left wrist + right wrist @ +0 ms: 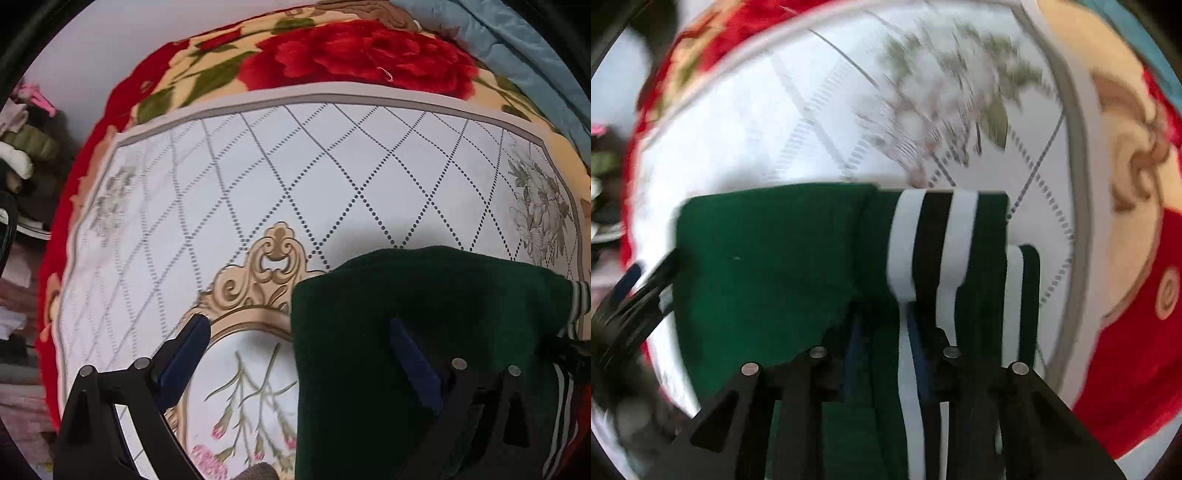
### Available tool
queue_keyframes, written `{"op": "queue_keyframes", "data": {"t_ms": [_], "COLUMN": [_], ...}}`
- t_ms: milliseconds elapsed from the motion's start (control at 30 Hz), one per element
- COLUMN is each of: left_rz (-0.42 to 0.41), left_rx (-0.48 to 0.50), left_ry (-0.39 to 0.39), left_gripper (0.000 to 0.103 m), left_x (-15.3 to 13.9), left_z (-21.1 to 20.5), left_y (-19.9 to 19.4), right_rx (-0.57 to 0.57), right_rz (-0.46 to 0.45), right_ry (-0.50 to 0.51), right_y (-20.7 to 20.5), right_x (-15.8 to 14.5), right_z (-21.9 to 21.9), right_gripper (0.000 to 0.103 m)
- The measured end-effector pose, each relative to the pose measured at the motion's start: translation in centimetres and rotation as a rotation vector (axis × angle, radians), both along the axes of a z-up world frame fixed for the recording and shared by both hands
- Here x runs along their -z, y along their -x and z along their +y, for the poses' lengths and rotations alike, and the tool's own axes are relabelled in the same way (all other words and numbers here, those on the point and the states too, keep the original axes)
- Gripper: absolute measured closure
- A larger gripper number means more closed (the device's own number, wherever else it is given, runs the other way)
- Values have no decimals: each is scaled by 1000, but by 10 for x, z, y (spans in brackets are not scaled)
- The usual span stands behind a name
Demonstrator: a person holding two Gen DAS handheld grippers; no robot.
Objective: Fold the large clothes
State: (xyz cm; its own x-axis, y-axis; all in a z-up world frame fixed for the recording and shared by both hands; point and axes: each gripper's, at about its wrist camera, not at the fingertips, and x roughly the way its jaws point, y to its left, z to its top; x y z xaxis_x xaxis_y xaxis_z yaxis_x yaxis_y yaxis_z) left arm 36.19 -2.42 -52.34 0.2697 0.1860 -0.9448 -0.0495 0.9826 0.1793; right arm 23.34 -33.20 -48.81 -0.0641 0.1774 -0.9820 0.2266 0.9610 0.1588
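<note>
A white quilted mat (332,166) with a dotted diamond grid and gold scrollwork fills the centre of the frame, spread over a red floral blanket (354,55). A dark green garment (424,295) lies on the mat at lower right.

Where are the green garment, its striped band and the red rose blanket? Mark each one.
green garment (424,295), left wrist view, plain body.
striped band (932,236), right wrist view, black middle stripe.
red rose blanket (362,55), left wrist view, rose bloom.

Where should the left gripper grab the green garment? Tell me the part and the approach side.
Take the green garment by its plain left edge, coming in from the left over the white mat. That edge lies straight and free; the left gripper already straddles it, open.
</note>
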Motion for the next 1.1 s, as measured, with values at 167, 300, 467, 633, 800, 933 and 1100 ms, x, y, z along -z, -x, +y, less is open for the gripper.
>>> {"op": "queue_keyframes", "data": {"t_ms": [167,300,467,633,800,933,1100], "left_rz": [21,-17,2,82,108,35,34], "left_rx": [-37,-108,-83,-15,-70,-129,-146], "left_ry": [83,164,102,19,115,298,425], "left_gripper": [1,1,1,0,1,1,1], "left_x": [-6,-47,-48,15,8,-27,-3], "left_z": [17,34,20,9,23,39,41], "left_y": [-4,22,62,75,67,83,86], "right_rx": [-45,25,108,131,140,192,176], "right_rz": [38,-33,57,103,143,-9,-113], "right_ry": [75,-10,-74,-13,-30,-246,-257], "right_y": [-19,-3,53,56,31,30,12], "right_x": [-8,-73,-68,-5,-9,-51,-48], "right_z": [28,16,-1,4,4,-21,-64], "right_gripper": [75,74,74,77,74,23,3]}}
